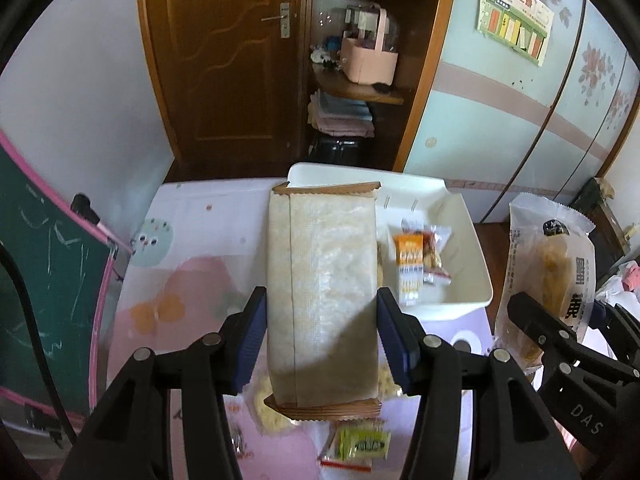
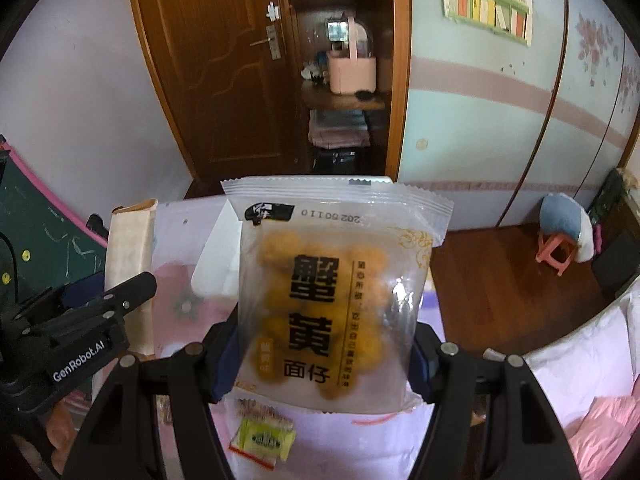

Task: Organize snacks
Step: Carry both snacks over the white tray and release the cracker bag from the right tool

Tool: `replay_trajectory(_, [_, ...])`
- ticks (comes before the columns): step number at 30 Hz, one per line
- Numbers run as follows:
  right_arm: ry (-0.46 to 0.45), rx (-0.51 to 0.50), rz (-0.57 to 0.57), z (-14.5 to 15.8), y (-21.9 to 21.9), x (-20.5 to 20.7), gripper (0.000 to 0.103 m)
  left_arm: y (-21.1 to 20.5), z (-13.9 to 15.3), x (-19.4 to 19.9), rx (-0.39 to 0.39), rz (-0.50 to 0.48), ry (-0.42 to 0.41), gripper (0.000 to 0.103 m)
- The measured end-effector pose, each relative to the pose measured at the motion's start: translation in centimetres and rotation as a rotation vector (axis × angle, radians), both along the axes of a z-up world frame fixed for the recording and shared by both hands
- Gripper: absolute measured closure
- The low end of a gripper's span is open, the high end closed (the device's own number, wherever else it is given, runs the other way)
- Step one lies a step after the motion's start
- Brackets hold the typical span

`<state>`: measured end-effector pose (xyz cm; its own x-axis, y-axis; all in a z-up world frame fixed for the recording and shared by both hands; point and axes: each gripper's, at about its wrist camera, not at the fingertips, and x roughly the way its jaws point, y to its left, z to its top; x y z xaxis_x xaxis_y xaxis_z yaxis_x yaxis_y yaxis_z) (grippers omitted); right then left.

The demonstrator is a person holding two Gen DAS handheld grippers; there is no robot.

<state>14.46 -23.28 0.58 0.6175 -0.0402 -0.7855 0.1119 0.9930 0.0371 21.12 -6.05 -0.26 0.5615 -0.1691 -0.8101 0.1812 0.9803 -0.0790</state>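
Left tool (image 1: 320,340) clamped on long tan pack (image 1: 322,276); right tool (image 2: 324,360) clamped on clear snack bag (image 2: 332,292), above white bin (image 1: 468,236).

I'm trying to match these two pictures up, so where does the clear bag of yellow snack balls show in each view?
Left wrist view: the bag is at the right edge, held in the right claw, beside the white bin.
Right wrist view: the bag fills the centre, gripped between this claw's fingers.
Shared landmark: the pink basket on the wooden shelf.
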Motion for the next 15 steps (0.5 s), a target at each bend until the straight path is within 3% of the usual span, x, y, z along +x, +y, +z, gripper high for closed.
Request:
replay_trajectory(8, [-0.029, -0.032, -0.023, 0.7, -0.4, 4.2, 0.036, -1.7, 0.7, 4.5, 0.01, -0.035, -0.032, 0.051])
replay_trajectory(15, [-0.025, -0.043, -0.074, 0.0, -1.6, 9.0, 0.035, -3.3, -0.4, 9.1, 0.025, -0.053, -0.025, 0.051])
